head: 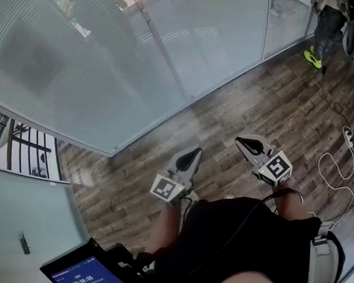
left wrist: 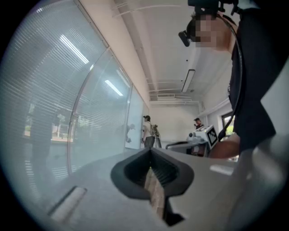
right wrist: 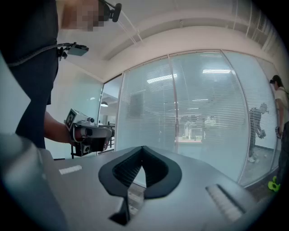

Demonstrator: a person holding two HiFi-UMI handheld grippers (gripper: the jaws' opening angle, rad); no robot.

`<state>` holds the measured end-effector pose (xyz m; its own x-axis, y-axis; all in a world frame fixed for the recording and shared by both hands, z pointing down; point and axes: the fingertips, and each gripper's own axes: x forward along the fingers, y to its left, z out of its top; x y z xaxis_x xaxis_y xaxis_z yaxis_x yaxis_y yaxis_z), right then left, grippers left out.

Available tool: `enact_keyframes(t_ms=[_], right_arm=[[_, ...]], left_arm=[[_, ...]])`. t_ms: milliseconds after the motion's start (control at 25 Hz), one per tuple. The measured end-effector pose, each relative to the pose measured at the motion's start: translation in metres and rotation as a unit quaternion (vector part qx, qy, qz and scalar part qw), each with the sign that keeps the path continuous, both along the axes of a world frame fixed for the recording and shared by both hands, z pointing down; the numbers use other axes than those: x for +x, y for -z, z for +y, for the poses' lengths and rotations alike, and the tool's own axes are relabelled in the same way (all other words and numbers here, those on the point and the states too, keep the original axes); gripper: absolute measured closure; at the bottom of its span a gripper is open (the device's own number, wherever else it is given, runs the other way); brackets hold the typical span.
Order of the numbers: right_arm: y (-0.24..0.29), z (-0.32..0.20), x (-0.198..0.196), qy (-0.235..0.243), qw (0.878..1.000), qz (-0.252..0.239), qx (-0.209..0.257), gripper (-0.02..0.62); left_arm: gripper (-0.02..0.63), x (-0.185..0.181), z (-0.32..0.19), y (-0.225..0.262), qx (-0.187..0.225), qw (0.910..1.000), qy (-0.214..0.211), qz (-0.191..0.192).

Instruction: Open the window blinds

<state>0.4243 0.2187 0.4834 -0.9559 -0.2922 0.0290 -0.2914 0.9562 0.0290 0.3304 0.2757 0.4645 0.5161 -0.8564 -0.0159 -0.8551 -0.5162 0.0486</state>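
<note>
Across the upper left of the head view, the window blinds (head: 80, 58) hang behind a glass wall (head: 189, 54), their thin slats running level; they lie ahead of both grippers and well apart from them, with a strip of wood floor (head: 239, 112) between. The left gripper (head: 195, 151) sits low of centre, its nose aimed up-frame toward the glass; in its own view the jaws (left wrist: 150, 151) meet tip to tip with nothing between them, and the blinds (left wrist: 54, 99) fill the left half of that frame. The right gripper (head: 240, 140) sits just right of it, near but not touching, nose angled to the upper left; its jaws (right wrist: 142, 149) are likewise pressed together and empty, with the blinds (right wrist: 203, 113) spread across the centre and right beyond them. Both grippers are held level in front of the person's torso, forearms reaching forward; the marker cubes face upward. A white cable (head: 339, 161) trails over the floor at the right edge; another person (head: 327, 27) stands at the upper right corner.
</note>
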Motion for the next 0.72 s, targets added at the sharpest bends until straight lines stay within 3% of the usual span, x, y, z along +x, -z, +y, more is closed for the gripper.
enact_keyframes(t_ms=[520,720], right_arm=[[0.002,0.015,0.007,0.005,1.0,0.0,0.003,0.59],[0.009,0.019,0.008,0.006,1.0,-0.023,-0.006,0.589]], left_arm=[[0.604,0.01,0.017,0.0,0.001,0.9999,-0.002,0.016],[0.603,0.009,0.021,0.0,0.002,0.9999,0.0,0.016]])
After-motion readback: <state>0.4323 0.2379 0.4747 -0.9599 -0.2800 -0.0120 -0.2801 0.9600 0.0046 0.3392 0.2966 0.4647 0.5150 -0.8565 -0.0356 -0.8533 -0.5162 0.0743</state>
